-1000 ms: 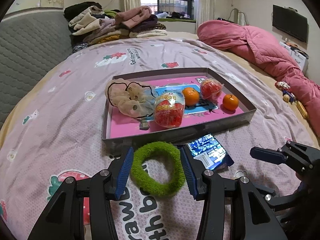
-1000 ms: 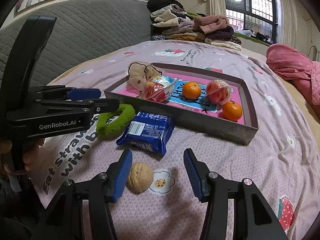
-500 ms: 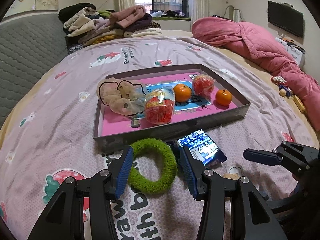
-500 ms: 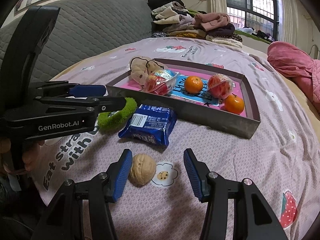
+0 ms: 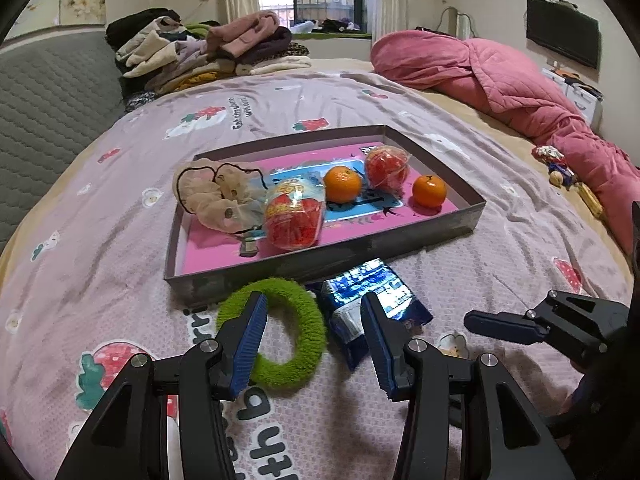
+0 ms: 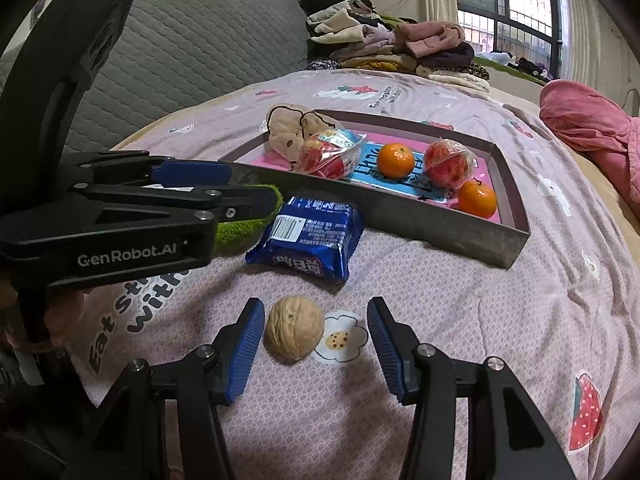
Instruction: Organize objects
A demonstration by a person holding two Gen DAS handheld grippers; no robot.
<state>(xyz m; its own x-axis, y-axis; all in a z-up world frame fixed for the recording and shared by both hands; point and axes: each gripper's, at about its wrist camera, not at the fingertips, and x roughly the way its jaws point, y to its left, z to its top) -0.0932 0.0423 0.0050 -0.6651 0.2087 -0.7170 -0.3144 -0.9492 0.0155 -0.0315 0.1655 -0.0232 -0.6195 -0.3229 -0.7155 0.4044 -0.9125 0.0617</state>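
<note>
Between right gripper (image 6: pixel 316 338) jaws, walnut (image 6: pixel 295 331)

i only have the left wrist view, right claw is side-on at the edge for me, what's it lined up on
Observer: In the right wrist view, a walnut lies on the bedspread inside the open right claw. Nothing is gripped.
Operator: centred or off to one side
Observer: Off-centre. It sits close to the claw's left finger, with a wide gap to the right finger.
Operator: anything crowding it
Observer: The blue snack packet lies just beyond the walnut and apart from it. It is barcode side up, outside the tray.
</note>
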